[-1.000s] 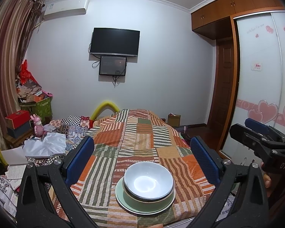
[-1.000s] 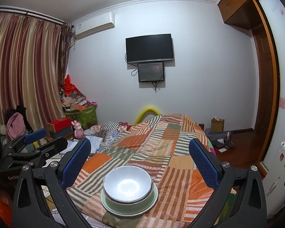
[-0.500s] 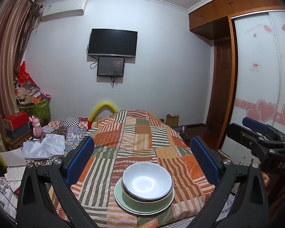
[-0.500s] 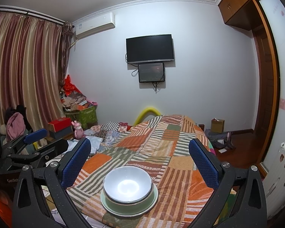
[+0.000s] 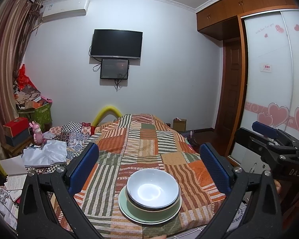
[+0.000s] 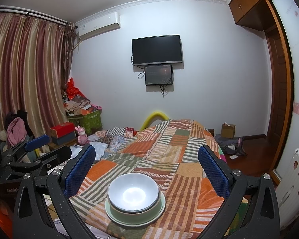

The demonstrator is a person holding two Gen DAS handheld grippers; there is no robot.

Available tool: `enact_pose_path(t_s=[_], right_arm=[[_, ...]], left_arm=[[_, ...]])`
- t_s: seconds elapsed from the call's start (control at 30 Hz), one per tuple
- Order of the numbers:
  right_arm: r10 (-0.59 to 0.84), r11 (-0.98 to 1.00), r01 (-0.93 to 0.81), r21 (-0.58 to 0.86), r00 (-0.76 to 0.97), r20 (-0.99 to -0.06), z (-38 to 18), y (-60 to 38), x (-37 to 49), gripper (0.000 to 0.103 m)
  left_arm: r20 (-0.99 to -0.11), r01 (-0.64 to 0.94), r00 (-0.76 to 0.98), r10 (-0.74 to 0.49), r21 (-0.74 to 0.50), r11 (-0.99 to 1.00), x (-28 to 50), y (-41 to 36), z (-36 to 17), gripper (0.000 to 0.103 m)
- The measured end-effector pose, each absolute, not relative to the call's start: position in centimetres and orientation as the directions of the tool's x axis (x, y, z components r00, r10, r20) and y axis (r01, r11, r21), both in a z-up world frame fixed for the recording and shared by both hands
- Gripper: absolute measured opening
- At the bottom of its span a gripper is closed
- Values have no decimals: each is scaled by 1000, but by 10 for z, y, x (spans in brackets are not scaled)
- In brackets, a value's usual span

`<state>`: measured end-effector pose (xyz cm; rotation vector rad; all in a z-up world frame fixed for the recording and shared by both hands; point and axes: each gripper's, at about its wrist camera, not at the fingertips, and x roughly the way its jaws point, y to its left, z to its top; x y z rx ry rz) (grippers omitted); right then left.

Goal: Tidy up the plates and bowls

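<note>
Hiding most of the green bowl [image 5: 153, 212], a white bowl [image 5: 152, 189] nests; both grippers' fingers [image 5: 83, 167] spread.

green bowl [image 5: 149, 212] mostly hidden under white bowl [image 5: 152, 189]

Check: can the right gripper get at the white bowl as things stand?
Probably yes. The right gripper is open, the white bowl sits topmost on the stack between its fingers, and nothing blocks the way.

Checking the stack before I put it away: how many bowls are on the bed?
2. A white bowl sits nested in a green bowl, which stands on a green plate near the bedspread's front edge. More could be hidden between them.
</note>
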<state>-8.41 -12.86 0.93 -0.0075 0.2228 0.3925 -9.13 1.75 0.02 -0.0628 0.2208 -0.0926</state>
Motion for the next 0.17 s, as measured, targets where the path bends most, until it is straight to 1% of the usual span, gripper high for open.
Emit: enact_pose_path(t_s=[0.17], right_arm=[[376, 925, -377, 40, 899, -224, 8, -128, -81, 103]], left_arm=[[-226, 75, 970, -93, -87, 993, -88, 20, -1, 103]])
